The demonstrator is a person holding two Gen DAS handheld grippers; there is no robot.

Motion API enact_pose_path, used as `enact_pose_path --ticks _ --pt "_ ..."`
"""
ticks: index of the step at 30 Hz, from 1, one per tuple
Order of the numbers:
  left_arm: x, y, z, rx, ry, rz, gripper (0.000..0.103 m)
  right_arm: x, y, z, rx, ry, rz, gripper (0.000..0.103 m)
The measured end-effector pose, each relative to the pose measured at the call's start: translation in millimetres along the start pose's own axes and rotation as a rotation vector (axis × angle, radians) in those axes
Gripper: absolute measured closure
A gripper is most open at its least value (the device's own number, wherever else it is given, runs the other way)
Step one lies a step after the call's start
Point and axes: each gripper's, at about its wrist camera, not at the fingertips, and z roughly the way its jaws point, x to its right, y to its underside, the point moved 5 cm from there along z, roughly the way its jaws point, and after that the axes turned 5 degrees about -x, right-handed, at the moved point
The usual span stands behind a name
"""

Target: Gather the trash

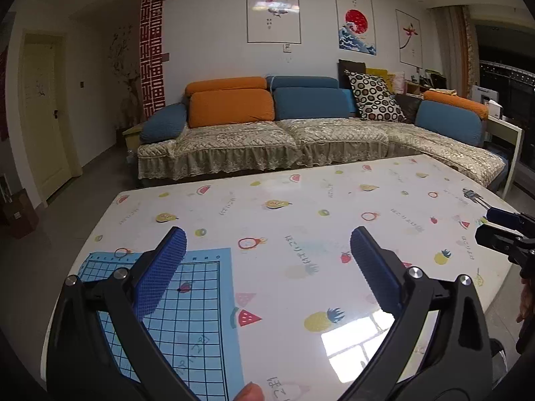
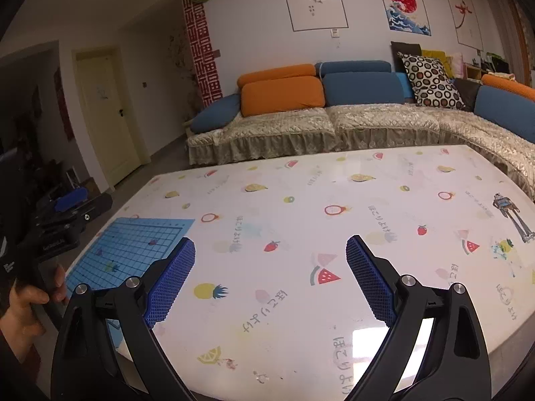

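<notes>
My left gripper (image 1: 267, 234) is open over the near left part of a table (image 1: 301, 207) covered in a white cloth with a fruit print. Nothing lies between its blue pads (image 1: 160, 274). My right gripper (image 2: 271, 240) is also open and empty, held above the near middle of the same table (image 2: 301, 183). Each gripper shows at the edge of the other's view: the right gripper (image 1: 491, 225) at the far right, the left gripper (image 2: 83, 207) at the far left, held by a hand (image 2: 26, 300). I see no loose trash on the cloth in either view.
A blue grid mat (image 1: 187, 300) lies flat on the table's near left corner (image 2: 133, 247). Behind the table stands a long corner sofa (image 1: 301, 133) with orange and blue cushions. Grey floor and a pale door (image 1: 43, 117) are to the left.
</notes>
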Motion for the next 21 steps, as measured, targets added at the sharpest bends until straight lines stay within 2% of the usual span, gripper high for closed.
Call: enact_pose_path --ticks 3,11,14,17,21 --pt "-11 4 7 -0.016 -0.037 -0.028 0.007 -7 0 6 0.016 0.037 -0.012 0.012" --pt "-32 19 22 -0.046 -0.045 -0.103 0.007 -17 4 22 0.078 0.188 -0.047 0.012" --pt "-34 24 28 -0.06 -0.075 -0.094 0.007 -21 7 30 0.087 0.248 -0.065 0.012" --pt "-35 25 35 -0.07 -0.117 -0.059 0.007 -22 10 40 0.08 0.268 -0.071 0.012" --pt "-41 29 43 -0.079 -0.121 -0.068 0.007 -19 15 56 0.056 0.249 -0.044 0.012"
